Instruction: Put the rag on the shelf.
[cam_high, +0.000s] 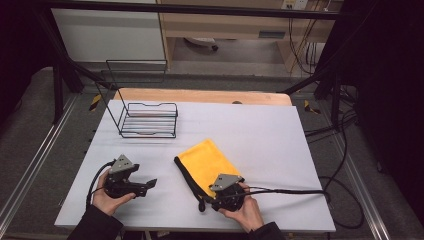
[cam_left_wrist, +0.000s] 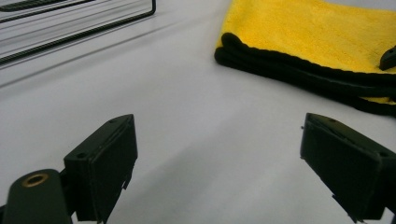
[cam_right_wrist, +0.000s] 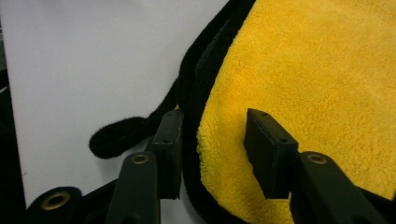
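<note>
My table (cam_high: 260, 130) is a white sheet over a wood top, set inside a dark frame with grey floor round it and cables trailing off to the side. A black wire rack (cam_high: 148, 119) stands at the far side, well beyond my left gripper (cam_high: 150, 184).

The cloth (cam_high: 206, 165) is yellow plush, folded into a long pad, with a thick black edging running along its side. In the right gripper view the pile is dense and fuzzy, and a short black tail (cam_right_wrist: 116, 135) of the edging curls out onto the white surface beside the near corner.

I cannot see how many layers the fold has. In the high view my right gripper (cam_high: 226, 192) and hand (cam_high: 246, 212) cover the cloth's near end. The left gripper view cuts the cloth (cam_left_wrist: 308, 32) off at the top and right edges.

The right gripper (cam_right_wrist: 212, 149) sits at the cloth's near corner, one jaw outside the black edging and the other on the yellow top, so the edge lies between them. The jaws are partly closed; I cannot tell whether they pinch it yet.

The left gripper (cam_left_wrist: 217, 163) stands wide open over bare table, holding nothing, the cloth lying ahead of it and to one side, apart.
</note>
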